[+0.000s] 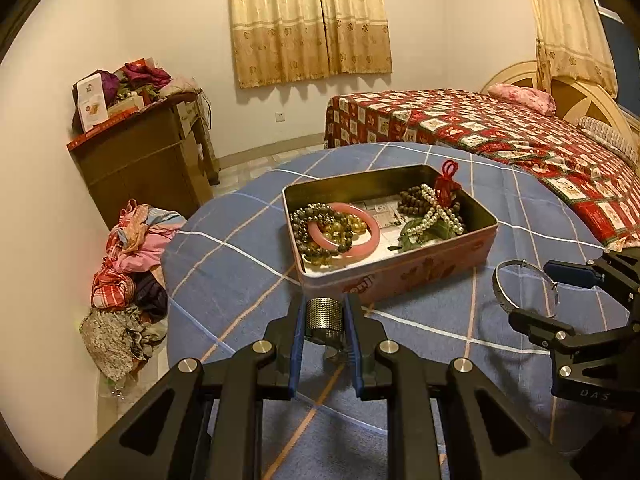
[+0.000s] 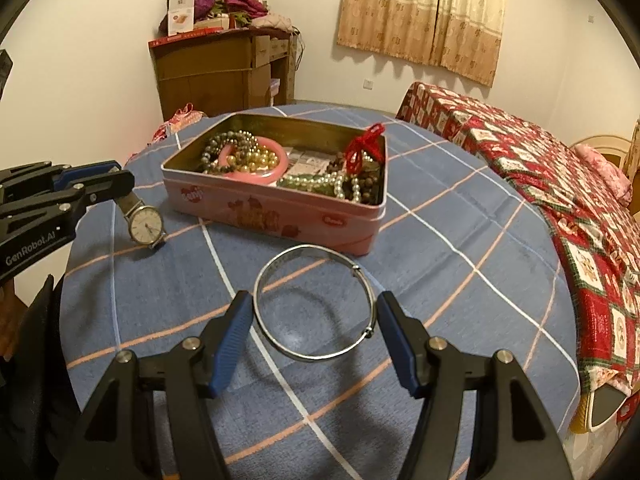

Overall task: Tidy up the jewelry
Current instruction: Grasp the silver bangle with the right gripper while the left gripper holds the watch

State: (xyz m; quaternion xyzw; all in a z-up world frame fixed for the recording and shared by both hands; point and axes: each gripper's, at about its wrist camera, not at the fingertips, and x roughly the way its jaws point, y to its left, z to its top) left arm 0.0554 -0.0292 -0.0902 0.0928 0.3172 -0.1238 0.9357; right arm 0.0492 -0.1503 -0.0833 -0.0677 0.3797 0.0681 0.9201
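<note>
Closest to me, my right tongs [image 2: 314, 334] stand wide, their blue pads on either side of the silver bangle [image 2: 315, 302]; from the right wrist view the bangle seems held up off the blue checked surface [image 2: 460, 280], its shadow lying below it, though I cannot tell how firmly the pads bear on it. My left tongs [image 1: 324, 320] are nearly closed on the metal mesh strap of the wristwatch [image 2: 146, 226], whose white dial hangs below them, its lower end near or touching the cloth. Just beyond both stands the pink tin [image 1: 400, 276], open, lid nowhere in view. At its left end lie dark and amber bead bracelets [image 1: 320, 236] with a pink bangle [image 1: 362, 244] across them; at its right end a pearl strand [image 1: 436, 210], brown beads and a red tassel [image 1: 446, 184] are heaped over something green. Further off are the bed with its red patterned quilt [image 1: 520, 136], a wooden cabinet [image 1: 148, 168] and a pile of clothes [image 1: 124, 256] on the floor. My worry is the bangle: thin, round and smooth, it could pivot or spring out from between the pads if I tilt. The watch, gripped only by its strap, may swing and knock the tin's rim, or land across the beads and tangle.
</note>
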